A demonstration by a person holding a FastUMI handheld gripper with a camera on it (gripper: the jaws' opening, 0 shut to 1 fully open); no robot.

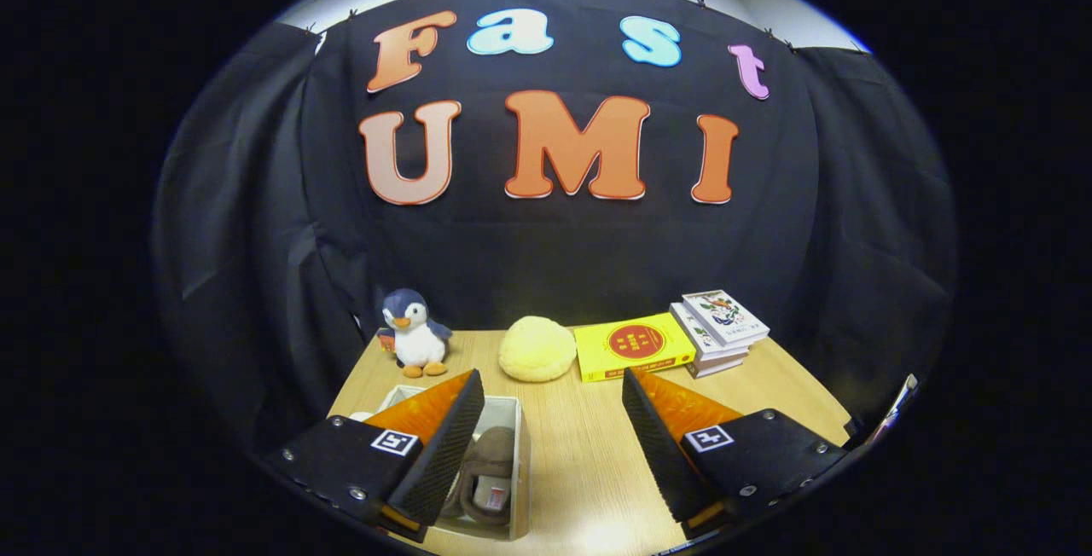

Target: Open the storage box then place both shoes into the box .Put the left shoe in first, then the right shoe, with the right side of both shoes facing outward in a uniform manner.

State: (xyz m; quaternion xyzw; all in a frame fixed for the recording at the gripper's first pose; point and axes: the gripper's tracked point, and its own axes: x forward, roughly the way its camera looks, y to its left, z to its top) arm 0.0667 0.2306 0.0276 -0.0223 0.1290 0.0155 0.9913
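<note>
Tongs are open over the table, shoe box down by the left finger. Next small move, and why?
Probably swing the tongs left and down toward the storage box. They hang open with bare wooden table between the fingers, holding nothing. The box already looks open, with at least one brown shoe inside, partly hidden by a finger, so check whether the second shoe is in.

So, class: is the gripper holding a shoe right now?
No: the gripper is open above bare table, and a shoe lies in the box.
</note>
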